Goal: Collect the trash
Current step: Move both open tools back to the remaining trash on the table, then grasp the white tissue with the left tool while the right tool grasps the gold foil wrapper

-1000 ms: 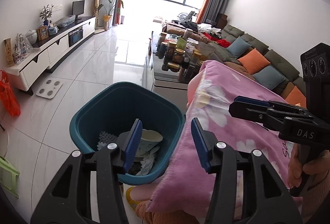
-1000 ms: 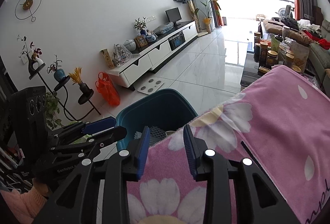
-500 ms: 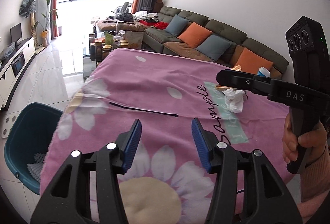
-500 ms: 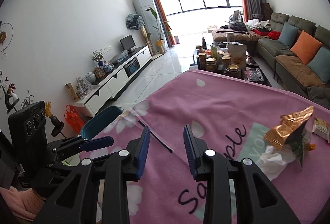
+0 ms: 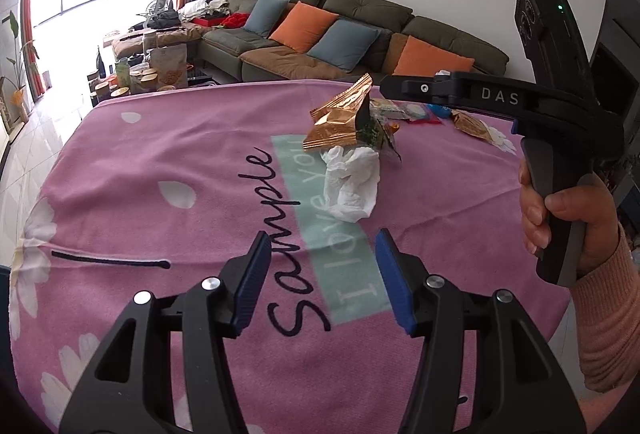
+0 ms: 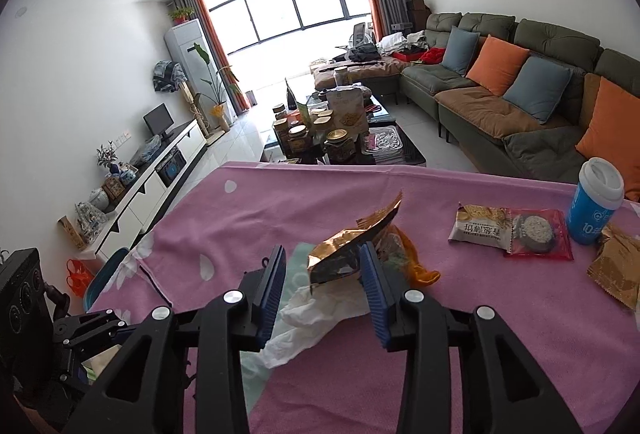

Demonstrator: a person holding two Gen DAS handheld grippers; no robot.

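Foil wrapper point(image 6: 352, 246) atop crumpled tissue point(image 6: 308, 318) on tablecloth point(image 6: 460, 354); snack packets point(image 6: 508, 230), cup point(image 6: 596, 202) right.

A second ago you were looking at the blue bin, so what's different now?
Both grippers swung away from the bin to the pink cloth. The right gripper now points at the gold wrapper and white tissue; the left gripper faces them too. Both have just been opening their jaws, with nothing gripped. The trash hasn't visibly moved.

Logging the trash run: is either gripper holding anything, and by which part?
Nothing held. The left gripper and right gripper are open, just widened, above the pink cloth.
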